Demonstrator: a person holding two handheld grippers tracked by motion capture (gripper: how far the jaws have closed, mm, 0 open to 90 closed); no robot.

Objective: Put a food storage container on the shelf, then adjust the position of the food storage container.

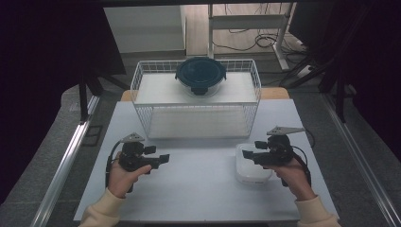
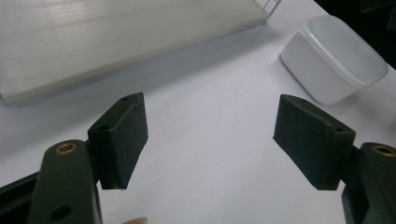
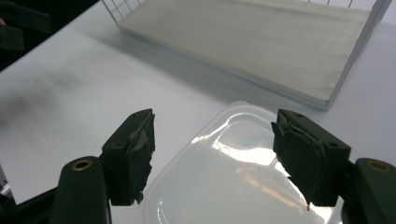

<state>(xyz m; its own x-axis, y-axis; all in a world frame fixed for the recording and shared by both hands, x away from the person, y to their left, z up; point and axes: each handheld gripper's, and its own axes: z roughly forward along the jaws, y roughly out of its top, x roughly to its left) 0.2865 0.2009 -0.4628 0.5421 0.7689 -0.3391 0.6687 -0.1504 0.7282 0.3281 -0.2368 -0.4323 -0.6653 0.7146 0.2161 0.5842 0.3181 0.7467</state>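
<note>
Counter: white top, carrying a wire rack at the far edge and a white container near the right edge.
Wire rack: white wire frame standing at the middle of the counter's far edge; a pale upper shelf and a pale lower board are visible inside it.
Round container: clear bowl with a dark blue clip lid, resting upright on the rack's upper shelf, toward the far side, roughly centred.
White container: rounded rectangular box with a translucent lid, sitting flat on the counter toward the near right corner, in front of the rack's right end. The left gripper view shows it clear of the rack.
Left gripper: held in the person's left hand over the counter's near left part, pointing toward the right edge.
Left fingers: spread wide apart with only bare counter between them; nothing gripped.
Right gripper: held in the person's right hand at the near right part of the counter, pointing toward the left edge, directly over the white container.
Right fingers: spread apart, nothing gripped. The right gripper view shows the container's lid lying below and between them; contact with the lid cannot be determined.
Sleeves: cream-coloured cuffs at the near edge of the counter.
</note>
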